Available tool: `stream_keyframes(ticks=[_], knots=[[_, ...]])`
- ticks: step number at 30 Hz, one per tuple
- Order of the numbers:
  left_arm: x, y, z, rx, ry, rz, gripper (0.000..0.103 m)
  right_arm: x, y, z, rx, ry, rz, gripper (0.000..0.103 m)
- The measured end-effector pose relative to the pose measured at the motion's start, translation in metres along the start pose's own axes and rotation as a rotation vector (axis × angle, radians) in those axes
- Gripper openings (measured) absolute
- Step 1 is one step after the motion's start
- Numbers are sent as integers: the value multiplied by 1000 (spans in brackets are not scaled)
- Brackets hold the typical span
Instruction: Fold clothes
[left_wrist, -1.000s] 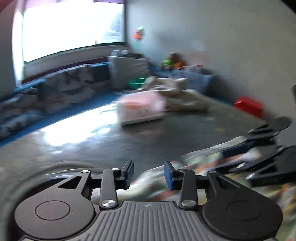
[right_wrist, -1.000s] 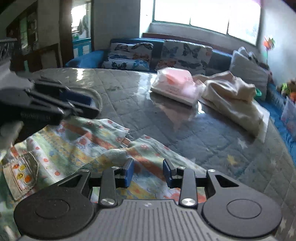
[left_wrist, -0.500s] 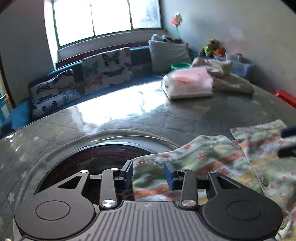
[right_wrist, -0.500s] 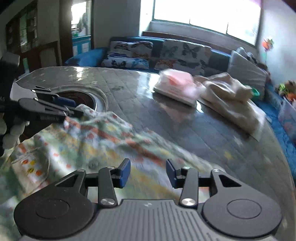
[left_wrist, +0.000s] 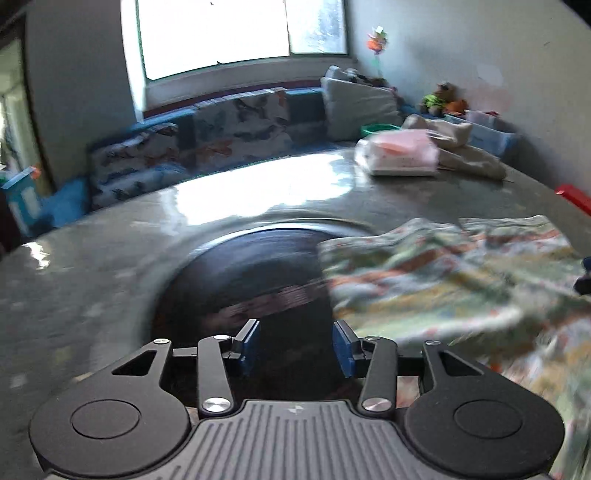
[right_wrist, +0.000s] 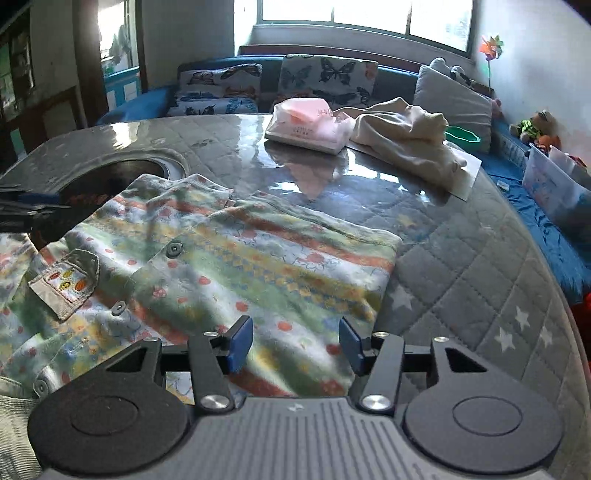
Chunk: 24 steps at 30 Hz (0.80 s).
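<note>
A child's patterned shirt (right_wrist: 258, 258) with coloured stripes, snap buttons and a small pocket patch lies spread flat on the quilted grey table (right_wrist: 461, 266). My right gripper (right_wrist: 293, 345) hovers just over its near edge. Its jaws are opening, and the blue pads (right_wrist: 240, 343) stand apart without pressing the cloth. My left gripper (left_wrist: 295, 347) sits off the shirt's left edge (left_wrist: 443, 280), above a dark round recess (left_wrist: 251, 280). Its jaws are opening too, with nothing between them. In the right wrist view the left gripper (right_wrist: 33, 210) shows at the far left edge.
At the table's far side lie a pink tissue pack (right_wrist: 306, 129) and a crumpled cream garment (right_wrist: 402, 144). A sofa with butterfly cushions (right_wrist: 325, 77) runs behind. A red box (left_wrist: 574, 197) sits at the right. The table's rounded edge (right_wrist: 546, 302) drops off to the right.
Both grippers' jaws have widened. The left one slid left off the shirt to over the dark recess. The shirt, bunched near the right gripper before, now lies flat.
</note>
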<state>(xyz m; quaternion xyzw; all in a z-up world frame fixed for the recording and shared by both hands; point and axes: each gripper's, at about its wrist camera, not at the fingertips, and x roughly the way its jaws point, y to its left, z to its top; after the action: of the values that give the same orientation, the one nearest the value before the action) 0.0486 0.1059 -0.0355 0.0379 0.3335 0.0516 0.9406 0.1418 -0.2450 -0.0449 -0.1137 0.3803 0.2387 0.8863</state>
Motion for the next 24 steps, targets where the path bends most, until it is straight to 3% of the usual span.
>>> stream_keyframes(ticks=[7, 9, 11, 16, 17, 18, 20, 24], knots=[[-33, 64, -39, -86, 24, 283, 53, -21, 14, -13, 24, -40, 9, 53], [-32, 79, -45, -103, 36, 326, 54, -28, 16, -17, 39, -48, 9, 53], [-28, 89, -49, -108, 46, 348, 59, -35, 19, -20, 47, -55, 3, 53], [-17, 97, -49, -107, 44, 292, 63, -61, 25, -30, 53, -83, -32, 58], [-16, 97, -49, -103, 40, 280, 54, -65, 25, -32, 52, -85, -42, 58], [-16, 97, -49, -103, 37, 258, 35, -69, 26, -35, 55, -83, -52, 59], [-17, 95, -50, -100, 31, 217, 10, -75, 25, -43, 72, -76, -72, 62], [-19, 94, -54, -88, 9, 260, 1, -84, 23, -58, 112, -61, -103, 63]])
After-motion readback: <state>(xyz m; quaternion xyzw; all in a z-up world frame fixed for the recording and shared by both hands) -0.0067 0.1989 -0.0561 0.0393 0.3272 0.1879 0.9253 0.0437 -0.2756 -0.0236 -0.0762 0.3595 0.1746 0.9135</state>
